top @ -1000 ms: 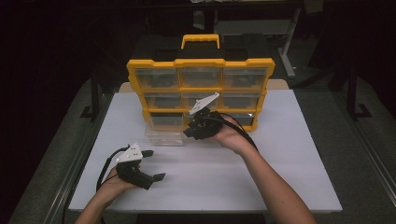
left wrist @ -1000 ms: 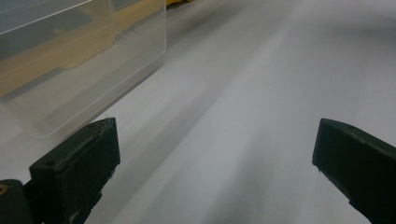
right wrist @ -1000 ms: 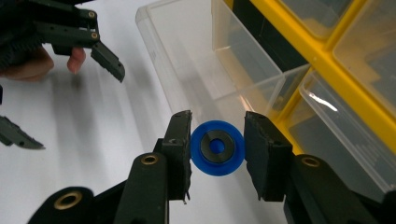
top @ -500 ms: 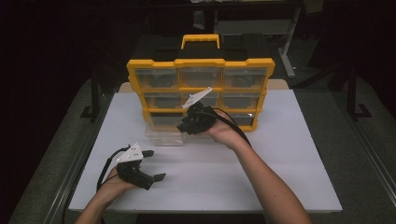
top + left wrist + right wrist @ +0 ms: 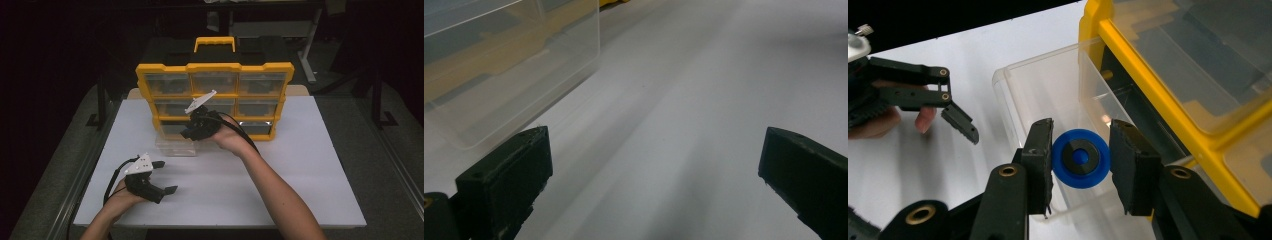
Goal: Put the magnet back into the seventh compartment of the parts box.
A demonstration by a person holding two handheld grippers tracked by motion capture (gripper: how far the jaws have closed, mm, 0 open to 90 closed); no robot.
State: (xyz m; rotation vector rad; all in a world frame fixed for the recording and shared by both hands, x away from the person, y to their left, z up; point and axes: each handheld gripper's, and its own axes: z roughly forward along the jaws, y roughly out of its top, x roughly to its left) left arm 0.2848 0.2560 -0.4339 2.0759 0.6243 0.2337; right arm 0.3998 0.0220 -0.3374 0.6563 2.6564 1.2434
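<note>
**Carrying a blue wheel to the pulled-out drawer**

Resting at the left near corner of the table [image 5: 300, 200], my left claw [image 5: 162, 177] lies on its side with its jaws spread wide and nothing between them. I judge I parked it there to keep it clear of the work while staying close enough to steady the drawer if needed. Just beyond it sits the clear drawer [image 5: 175, 142], drawn fully out of the bottom left slot of the yellow organizer [image 5: 215, 70] so that its open top can be reached from above.

Moving right, my right claw [image 5: 1080, 165] hovers over that drawer, squeezing a small blue wheel [image 5: 1080, 159] by its rim, one pad on each side. I hold it face-up above the open tray, so a plain release should drop it inside. The organizer stands upright behind, handle on top, its other drawers pushed in.
</note>
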